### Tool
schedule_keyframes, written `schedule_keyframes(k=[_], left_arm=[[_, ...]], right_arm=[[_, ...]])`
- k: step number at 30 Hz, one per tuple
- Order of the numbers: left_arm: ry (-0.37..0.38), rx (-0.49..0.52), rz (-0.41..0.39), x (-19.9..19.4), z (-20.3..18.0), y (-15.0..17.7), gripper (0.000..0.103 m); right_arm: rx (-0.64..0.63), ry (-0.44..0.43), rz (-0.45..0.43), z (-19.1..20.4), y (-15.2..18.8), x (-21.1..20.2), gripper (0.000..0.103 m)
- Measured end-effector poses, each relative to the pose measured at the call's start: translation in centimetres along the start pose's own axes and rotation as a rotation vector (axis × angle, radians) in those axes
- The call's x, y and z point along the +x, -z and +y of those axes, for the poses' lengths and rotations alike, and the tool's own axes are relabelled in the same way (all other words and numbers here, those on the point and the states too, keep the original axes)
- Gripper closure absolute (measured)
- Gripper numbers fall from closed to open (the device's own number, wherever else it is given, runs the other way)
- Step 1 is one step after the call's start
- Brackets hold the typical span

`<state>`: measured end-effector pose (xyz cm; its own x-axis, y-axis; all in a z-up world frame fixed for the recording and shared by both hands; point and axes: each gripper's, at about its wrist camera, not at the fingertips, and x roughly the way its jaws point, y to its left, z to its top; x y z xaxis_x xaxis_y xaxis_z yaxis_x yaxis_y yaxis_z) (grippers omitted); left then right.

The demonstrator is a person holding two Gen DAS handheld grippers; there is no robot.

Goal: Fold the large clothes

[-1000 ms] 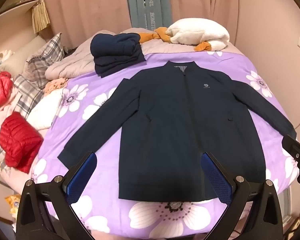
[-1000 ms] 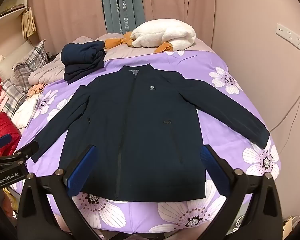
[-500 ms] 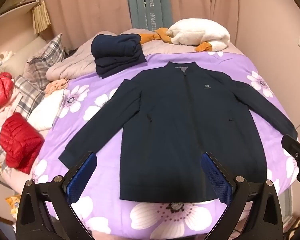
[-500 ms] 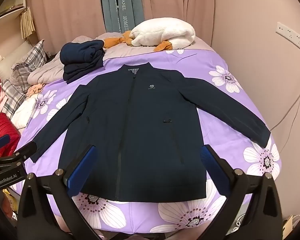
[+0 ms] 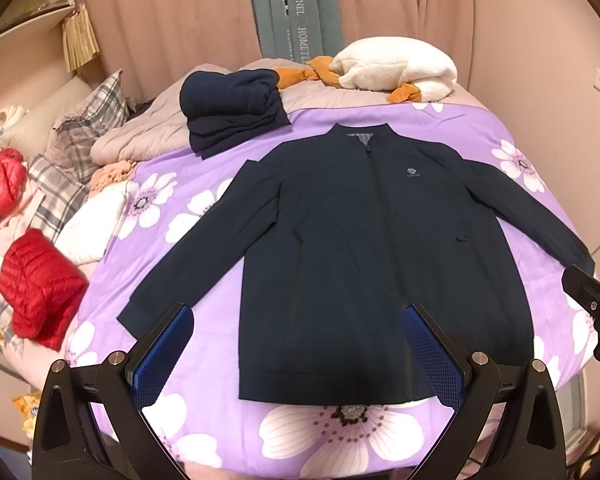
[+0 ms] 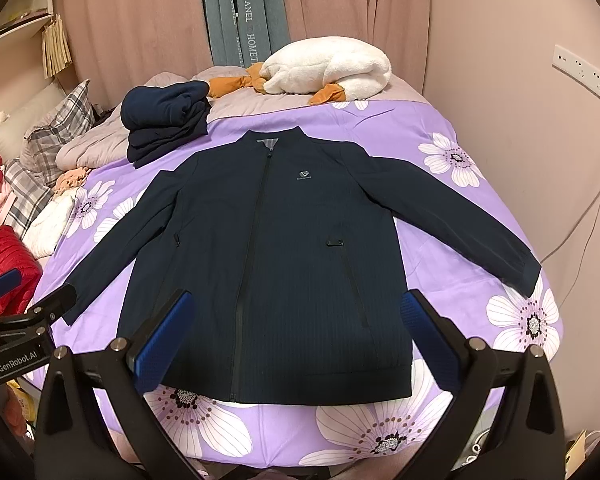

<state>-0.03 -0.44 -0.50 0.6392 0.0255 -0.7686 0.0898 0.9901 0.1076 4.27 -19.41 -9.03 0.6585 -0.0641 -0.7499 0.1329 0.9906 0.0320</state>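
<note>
A dark navy zip jacket lies flat, front up, on the purple flowered bedspread, sleeves spread to both sides; it also shows in the right wrist view. My left gripper is open and empty, held above the jacket's hem near the bed's front edge. My right gripper is open and empty, also above the hem. Each gripper shows at the edge of the other's view: the right one and the left one.
A stack of folded navy clothes sits at the back left of the bed. A white plush with orange parts lies at the head. Red puffer jackets and plaid pillows pile at the left. A wall runs close on the right.
Both grippers have drifted slightly; the jacket sits a touch higher in the views. Nothing was grasped or moved.
</note>
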Motion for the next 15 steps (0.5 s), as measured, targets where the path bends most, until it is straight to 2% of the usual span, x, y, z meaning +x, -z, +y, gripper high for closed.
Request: schedule_keyframes(k=[15], left_arm=[[-0.012, 0.011, -0.009, -0.31, -0.24, 0.01, 0.000]], right_arm=[[0.004, -0.006, 0.002, 0.19, -0.04, -0.09, 0.000]])
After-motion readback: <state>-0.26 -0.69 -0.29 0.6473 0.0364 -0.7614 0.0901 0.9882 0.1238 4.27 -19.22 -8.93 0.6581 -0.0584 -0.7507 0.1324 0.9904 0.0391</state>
